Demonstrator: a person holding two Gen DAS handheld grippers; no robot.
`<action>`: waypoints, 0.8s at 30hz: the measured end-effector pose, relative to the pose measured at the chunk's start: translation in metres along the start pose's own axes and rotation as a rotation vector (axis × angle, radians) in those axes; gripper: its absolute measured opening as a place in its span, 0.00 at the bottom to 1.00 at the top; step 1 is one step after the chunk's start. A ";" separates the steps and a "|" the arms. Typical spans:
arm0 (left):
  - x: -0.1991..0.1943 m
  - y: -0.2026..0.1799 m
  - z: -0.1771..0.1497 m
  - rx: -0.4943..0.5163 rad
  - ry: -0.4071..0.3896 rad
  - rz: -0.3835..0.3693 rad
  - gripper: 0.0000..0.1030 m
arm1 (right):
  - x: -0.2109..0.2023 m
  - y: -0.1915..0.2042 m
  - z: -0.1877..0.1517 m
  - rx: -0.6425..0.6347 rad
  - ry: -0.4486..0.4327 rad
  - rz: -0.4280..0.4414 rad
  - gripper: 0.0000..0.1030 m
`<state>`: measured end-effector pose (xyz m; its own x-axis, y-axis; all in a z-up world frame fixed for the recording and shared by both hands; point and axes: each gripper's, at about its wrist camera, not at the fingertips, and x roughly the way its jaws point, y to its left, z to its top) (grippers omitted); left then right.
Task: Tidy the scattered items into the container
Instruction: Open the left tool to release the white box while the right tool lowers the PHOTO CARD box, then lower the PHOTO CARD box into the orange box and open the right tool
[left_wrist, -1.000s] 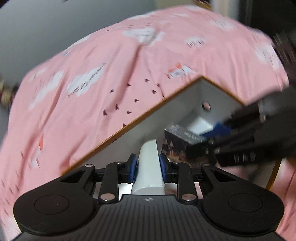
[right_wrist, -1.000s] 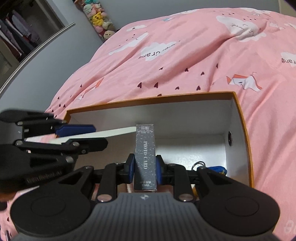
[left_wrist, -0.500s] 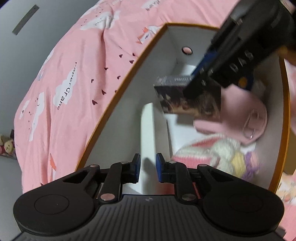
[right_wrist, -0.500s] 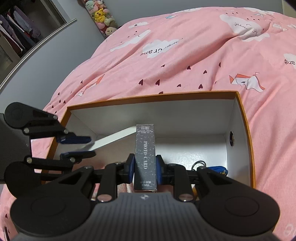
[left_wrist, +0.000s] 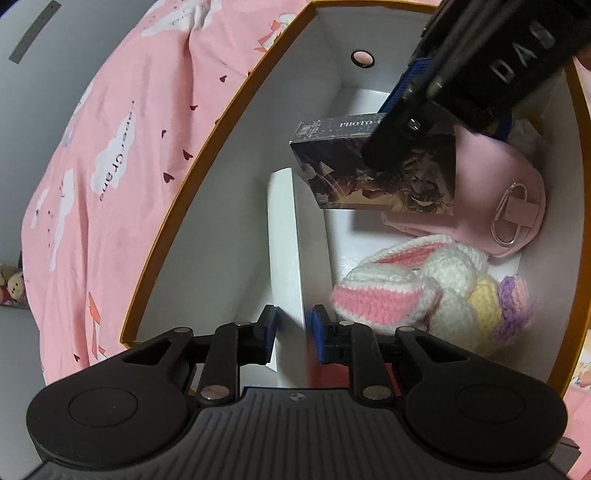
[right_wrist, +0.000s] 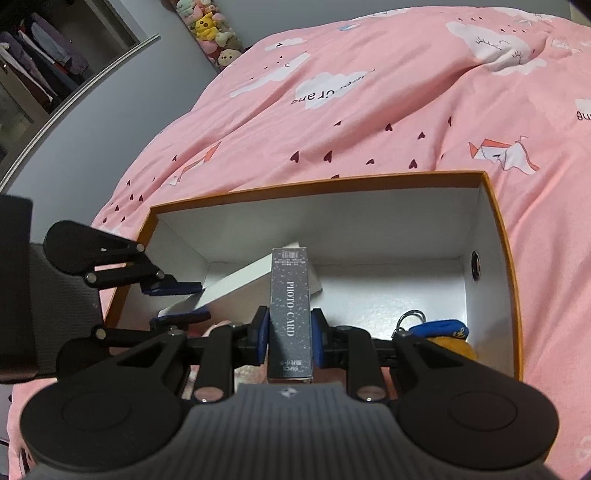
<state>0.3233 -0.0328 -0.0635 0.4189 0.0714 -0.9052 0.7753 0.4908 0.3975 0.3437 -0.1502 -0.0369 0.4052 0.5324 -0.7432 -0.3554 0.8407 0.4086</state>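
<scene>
An orange-rimmed cardboard container (left_wrist: 207, 147) (right_wrist: 317, 184) with white walls lies open on the bed. My left gripper (left_wrist: 293, 328) (right_wrist: 181, 302) is shut on the end of a flat white box (left_wrist: 284, 240) (right_wrist: 255, 280), which slants down inside the container along its left wall. My right gripper (right_wrist: 290, 332) is shut on a dark box printed PHOTO CARD (right_wrist: 290, 306) (left_wrist: 332, 177) and holds it above the container's floor. Beneath it lie a pink pouch with a metal clip (left_wrist: 506, 192) and a crocheted bunny (left_wrist: 417, 288).
A blue and yellow plush keychain (right_wrist: 443, 332) sits in the container's right corner. The container rests on a pink bedsheet (right_wrist: 369, 110) printed with clouds and hearts. Plush toys (right_wrist: 210, 29) line the far wall and a wardrobe (right_wrist: 33, 74) stands at the upper left.
My left gripper has rolled and sunk into the container with the white box, so its view now looks down at the items inside. The right gripper has stayed put with the photo card box.
</scene>
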 end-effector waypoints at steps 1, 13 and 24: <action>0.002 0.000 0.001 0.009 0.009 -0.003 0.26 | 0.000 0.001 0.000 -0.002 0.000 -0.003 0.25; 0.024 -0.010 0.013 0.187 0.056 0.106 0.34 | 0.002 0.000 -0.005 0.005 0.012 -0.001 0.25; 0.018 0.012 0.003 0.151 0.025 0.235 0.35 | 0.009 0.001 -0.001 -0.007 0.016 0.013 0.25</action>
<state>0.3416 -0.0287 -0.0744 0.5849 0.1905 -0.7884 0.7209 0.3235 0.6129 0.3458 -0.1451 -0.0439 0.3869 0.5415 -0.7464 -0.3661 0.8331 0.4147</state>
